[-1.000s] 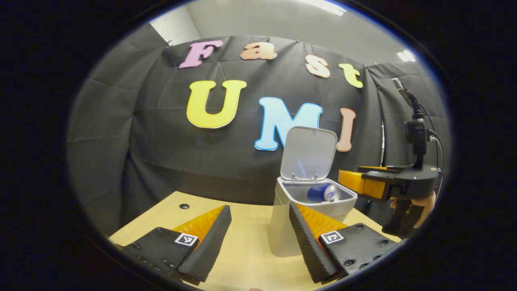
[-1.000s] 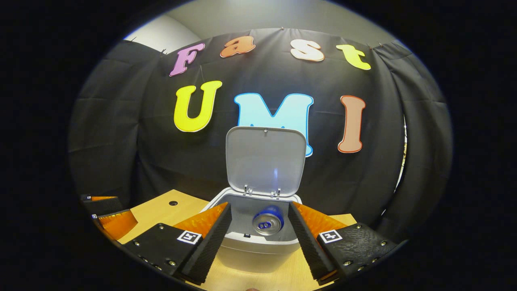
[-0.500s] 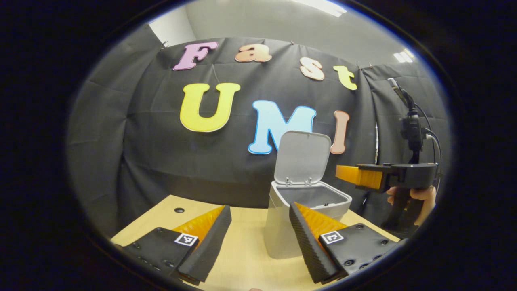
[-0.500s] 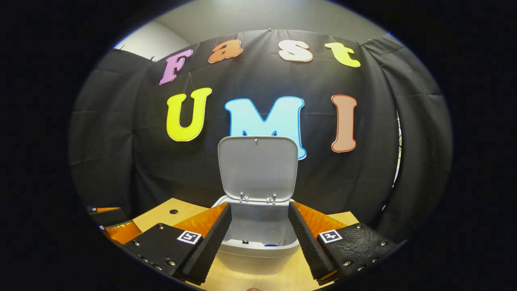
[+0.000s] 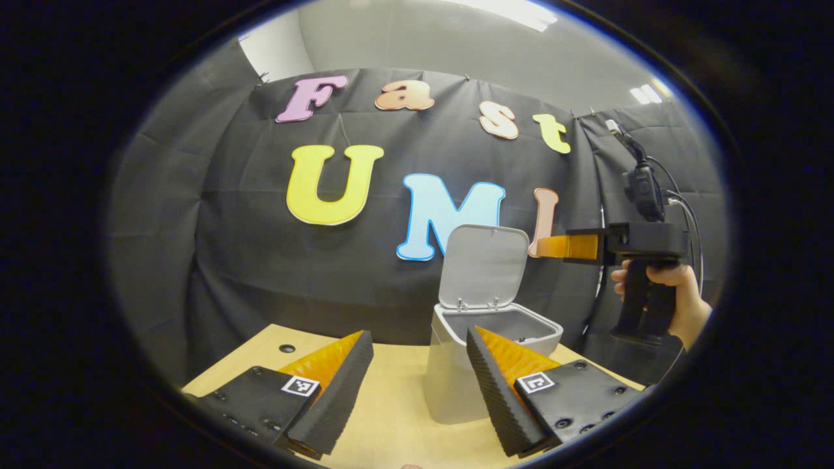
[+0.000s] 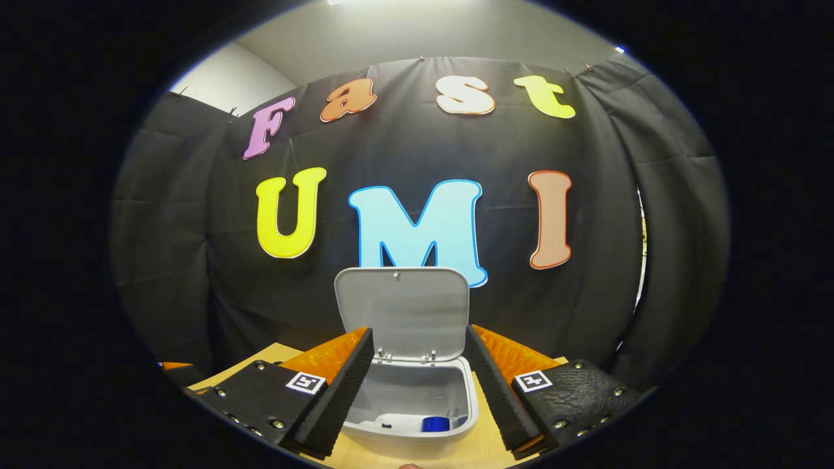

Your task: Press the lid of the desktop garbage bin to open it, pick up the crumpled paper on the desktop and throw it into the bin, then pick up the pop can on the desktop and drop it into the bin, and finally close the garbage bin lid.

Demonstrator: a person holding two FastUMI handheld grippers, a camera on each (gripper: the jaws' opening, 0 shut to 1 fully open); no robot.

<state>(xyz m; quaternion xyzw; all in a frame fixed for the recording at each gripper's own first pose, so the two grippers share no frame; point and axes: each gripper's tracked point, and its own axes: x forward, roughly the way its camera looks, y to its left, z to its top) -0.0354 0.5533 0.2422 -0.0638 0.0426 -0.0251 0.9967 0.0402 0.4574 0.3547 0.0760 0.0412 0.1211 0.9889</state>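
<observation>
Bin (image 6: 410, 417) stands on the desk with its lid (image 6: 402, 311) upright, can (image 6: 435, 424) and paper (image 6: 401, 423) inside; only closing remains. Right gripper (image 6: 417, 384) hangs above the bin, wide and empty, likely placed to push the lid down. Left gripper (image 5: 417, 384) waits beside the bin, wide.

No text, label or number here can be read.

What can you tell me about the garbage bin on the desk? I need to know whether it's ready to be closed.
The small light-grey plastic garbage bin stands upright on the pale wooden desktop. Its hinged lid is raised upright at the back on two small hinges. Inside lie a blue pop can and something white. Neither gripper touches it.
</observation>
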